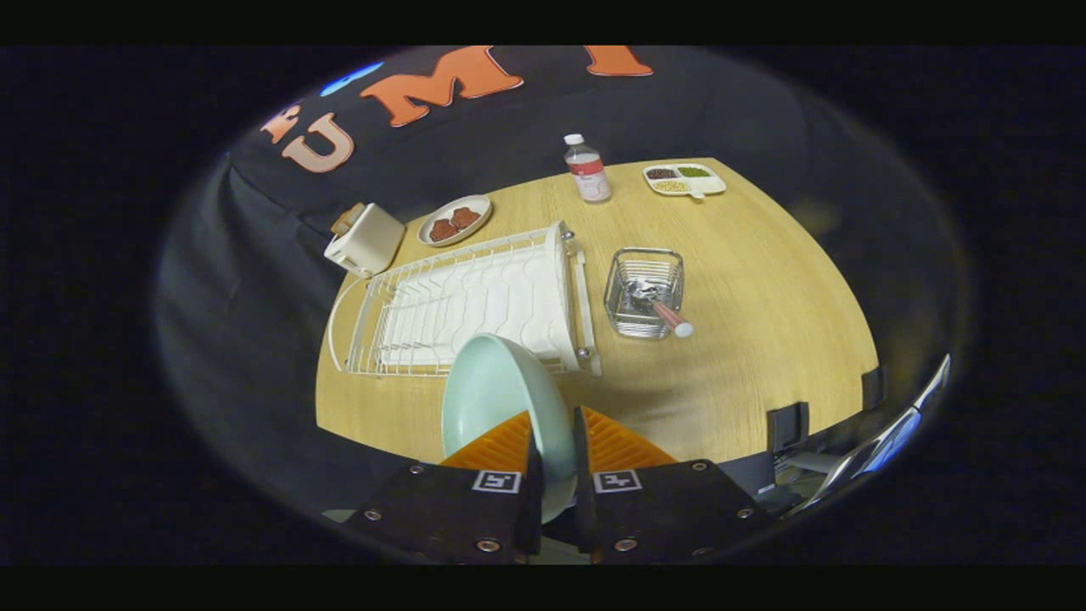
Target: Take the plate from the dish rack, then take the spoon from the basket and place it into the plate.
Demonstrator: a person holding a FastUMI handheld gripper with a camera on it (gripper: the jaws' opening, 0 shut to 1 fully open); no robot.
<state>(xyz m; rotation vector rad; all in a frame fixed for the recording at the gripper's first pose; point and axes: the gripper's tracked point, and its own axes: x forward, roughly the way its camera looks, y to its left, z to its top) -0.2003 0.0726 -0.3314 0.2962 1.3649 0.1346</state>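
Right between the fingers [553, 441] in the gripper view sits the pale green round plate [501, 399], its rim pinched from both sides so that the fingers are clamped on it. The plate stands on edge, tilted, with its hollow face turned to the left finger, and it is lifted above the round wooden surface [747, 339].

Just beyond the plate lies the white wire dish rack [467, 305] on its white drip tray, with no dishes in its slots; the plate's upper edge overlaps the rack's near end. Ahead and to the right of the fingers stands the small square metal wire basket [643, 288]. The spoon [666, 312] rests in it, its shiny bowl down inside and its reddish handle with a white tip leaning out over the basket's near rim.

Farther beyond the rack are a white toaster [365, 240], a small plate with two brown pieces of food [455, 221], a clear plastic bottle with a white cap [587, 170], and a white divided tray with dark, green and yellow fillings [684, 180].
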